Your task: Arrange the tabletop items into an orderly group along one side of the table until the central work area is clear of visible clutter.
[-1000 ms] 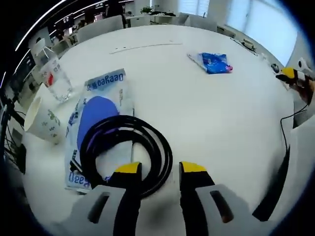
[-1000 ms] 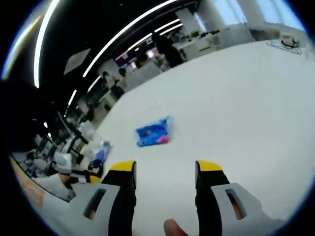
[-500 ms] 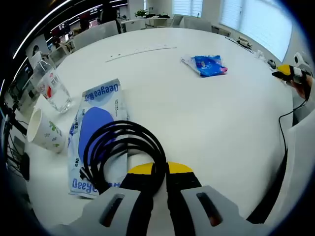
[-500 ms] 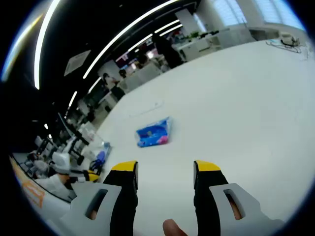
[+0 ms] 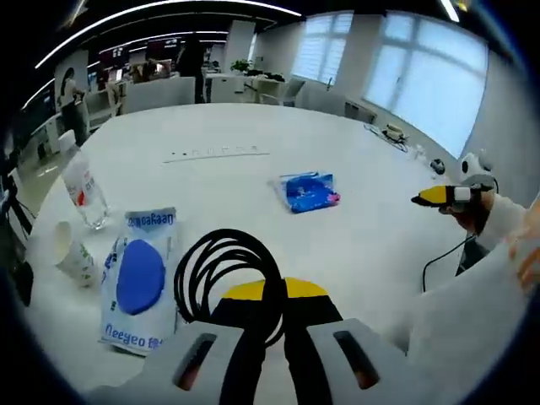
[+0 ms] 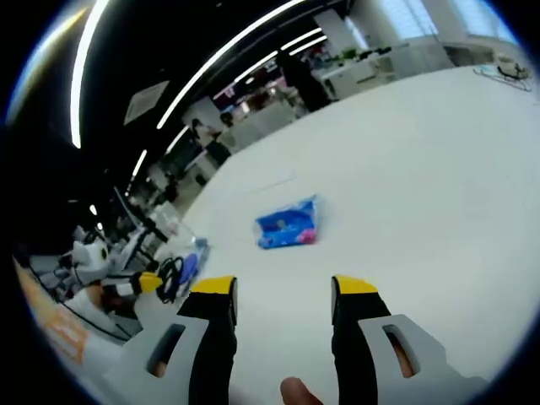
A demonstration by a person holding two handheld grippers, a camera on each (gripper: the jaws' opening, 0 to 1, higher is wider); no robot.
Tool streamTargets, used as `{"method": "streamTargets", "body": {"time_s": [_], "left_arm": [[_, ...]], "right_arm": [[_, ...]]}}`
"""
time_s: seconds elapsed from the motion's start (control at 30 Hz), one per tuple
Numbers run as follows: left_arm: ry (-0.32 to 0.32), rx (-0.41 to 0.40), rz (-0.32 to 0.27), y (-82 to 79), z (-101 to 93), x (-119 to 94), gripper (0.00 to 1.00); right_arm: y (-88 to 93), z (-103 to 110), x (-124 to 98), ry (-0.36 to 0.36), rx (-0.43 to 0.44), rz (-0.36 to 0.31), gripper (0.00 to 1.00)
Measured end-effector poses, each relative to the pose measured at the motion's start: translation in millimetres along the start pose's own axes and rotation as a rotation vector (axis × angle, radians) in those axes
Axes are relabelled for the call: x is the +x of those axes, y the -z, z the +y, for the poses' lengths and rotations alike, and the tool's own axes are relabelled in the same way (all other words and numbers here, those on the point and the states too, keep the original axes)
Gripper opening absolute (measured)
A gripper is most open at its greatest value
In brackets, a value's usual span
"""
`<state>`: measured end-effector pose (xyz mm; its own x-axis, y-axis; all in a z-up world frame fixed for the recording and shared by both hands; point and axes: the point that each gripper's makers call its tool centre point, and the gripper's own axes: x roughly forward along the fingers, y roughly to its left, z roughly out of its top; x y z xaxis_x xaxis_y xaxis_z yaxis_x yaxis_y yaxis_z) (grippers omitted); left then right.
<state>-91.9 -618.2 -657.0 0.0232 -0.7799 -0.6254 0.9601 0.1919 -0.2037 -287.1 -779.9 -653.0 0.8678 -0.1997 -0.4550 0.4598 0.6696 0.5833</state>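
Spanning both views, the white round table [image 5: 253, 169] carries everything, and most of its middle is bare. In the left gripper view the largest item is the white-and-blue pouch [image 5: 139, 278], lying flat near the table's left edge with its long axis running from the near edge toward the far side. Just right of it is the coiled black cable [image 5: 226, 270], with part of the coil pinched between the left gripper [image 5: 266, 291] jaws, which are pressed together on it; the rest of the loop stands up in front of the jaws, and whether it still touches the table I cannot tell. By my reading the cable is the thing in hand and belongs beside the pouch, so the coming move turns on the pouch group lying to the left of the fingers, close by.

The small blue packet [image 5: 308, 191] sits alone toward the table's centre, well apart from the others. The right gripper [image 6: 278, 291], its jaws spread with nothing between them, faces that blue packet [image 6: 288, 226] straight ahead, so the right hand is probably the better placed for it.

At the left edge a clear plastic bottle [image 5: 84, 190] stands upright; what it holds I cannot tell. Near it a paper cup [image 5: 74, 256] lies tilted on its side, mouth toward the edge, contents not visible.
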Motion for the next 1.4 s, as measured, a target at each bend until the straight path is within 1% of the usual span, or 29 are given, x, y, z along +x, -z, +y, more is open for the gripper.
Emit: {"method": "streamTargets", "body": {"time_s": [0.03,0.07,0.1,0.17,0.2,0.27,0.33,0.4,0.43,0.5,0.53,0.6,0.63,0.67,0.7,0.77,0.83,0.9,0.97,1.0,1.03,1.1,1.13,1.17,1.23,1.27,1.3,1.33,1.4], "left_arm": [[0.016,0.023,-0.005,-4.2,-8.0,0.4,0.02],[0.028,0.054,-0.006,-7.1,-13.0,0.9,0.02],[0.035,0.104,-0.007,-10.4,-20.4,1.5,0.02],[0.050,0.168,-0.002,-13.4,-32.1,3.3,0.02],[0.064,0.226,0.001,-15.5,-40.3,4.9,0.02],[0.088,0.301,0.007,-19.5,-56.7,6.5,0.02],[0.116,0.354,0.003,-23.5,-71.7,8.8,0.02],[0.143,0.370,-0.010,-26.8,-83.4,10.2,0.02],[0.164,0.398,-0.020,-29.1,-92.1,11.1,0.02],[0.170,0.453,-0.016,-29.3,-98.5,12.2,0.02],[0.175,0.492,-0.009,-28.5,-103.0,12.7,0.02],[0.185,0.540,-0.006,-26.8,-109.4,12.8,0.02],[0.188,0.564,-0.003,-25.6,-111.8,12.7,0.02],[0.170,0.593,-0.005,-25.7,-111.6,11.9,0.02],[0.170,0.594,-0.003,-24.4,-112.8,10.8,0.02],[0.173,0.611,-0.009,-24.5,-112.7,7.9,0.02],[0.172,0.634,-0.007,-23.9,-112.9,6.1,0.02],[0.172,0.674,0.002,-20.6,-116.7,6.0,0.03],[0.179,0.669,-0.005,-19.2,-119.8,8.7,0.04],[0.176,0.655,-0.021,-21.4,-121.3,9.9,0.05],[0.172,0.647,-0.035,-23.6,-122.1,10.4,0.06],[0.168,0.633,-0.055,-27.4,-123.1,10.9,0.08],[0.157,0.590,-0.105,-36.2,-123.1,10.0,0.11],[0.153,0.577,-0.116,-38.2,-122.3,9.8,0.15],[0.145,0.442,-0.142,-42.5,-113.7,8.0,0.22],[0.145,0.323,-0.159,-45.1,-106.0,5.9,0.25],[0.148,0.261,-0.177,-47.1,-100.6,4.3,0.28],[0.147,0.168,-0.203,-49.7,-91.4,1.6,0.31],[0.152,0.076,-0.219,-48.8,-78.9,-0.3,0.35]], "right_arm": [[0.6,8.6,2.0,-0.029,0.025,0.002,0.44],[0.2,22.9,5.7,-0.082,0.078,0.002,0.44],[0.1,31.7,8.1,-0.115,0.108,0.004,0.46],[0.1,50.4,13.9,-0.170,0.164,0.013,0.47],[1.7,63.7,18.6,-0.204,0.194,0.031,0.48],[3.5,83.9,28.0,-0.250,0.209,0.052,0.48],[10.6,102.2,38.4,-0.290,0.205,0.106,0.49],[14.2,120.0,48.1,-0.340,0.228,0.143,0.52],[15.2,129.2,52.6,-0.364,0.252,0.162,0.53],[12.1,139.8,59.8,-0.384,0.276,0.159,0.53],[10.6,145.7,61.1,-0.403,0.285,0.162,0.50],[10.4,152.1,63.7,-0.416,0.281,0.176,0.39],[11.9,150.4,65.5,-0.398,0.275,0.186,0.35],[15.2,144.8,67.4,-0.372,0.243,0.200,0.30],[19.2,141.0,66.7,-0.356,0.230,0.221,0.24],[20.8,134.0,65.2,-0.351,0.196,0.221,0.12],[21.7,135.4,61.0,-0.371,0.257,0.245,0.09],[23.3,134.3,57.8,-0.365,0.230,0.255,0.05],[21.3,136.4,54.8,-0.372,0.223,0.257,0.03],[15.6,139.4,52.4,-0.394,0.229,0.235,0.02],[12.4,141.4,51.7,-0.396,0.229,0.227,0.02],[6.6,139.1,50.8,-0.379,0.177,0.209,0.01],[3.1,136.2,48.9,-0.368,0.152,0.196,0.01],[0.2,137.2,48.3,-0.369,0.153,0.190,0.01],[-8.0,135.6,43.9,-0.377,0.163,0.167,0.01],[-11.6,134.7,41.5,-0.380,0.172,0.157,0.01],[-16.8,134.1,39.0,-0.387,0.179,0.144,0.01],[-19.9,134.5,36.2,-0.393,0.183,0.136,0.01],[-27.2,137.8,30.7,-0.412,0.175,0.117,0.01]]}}
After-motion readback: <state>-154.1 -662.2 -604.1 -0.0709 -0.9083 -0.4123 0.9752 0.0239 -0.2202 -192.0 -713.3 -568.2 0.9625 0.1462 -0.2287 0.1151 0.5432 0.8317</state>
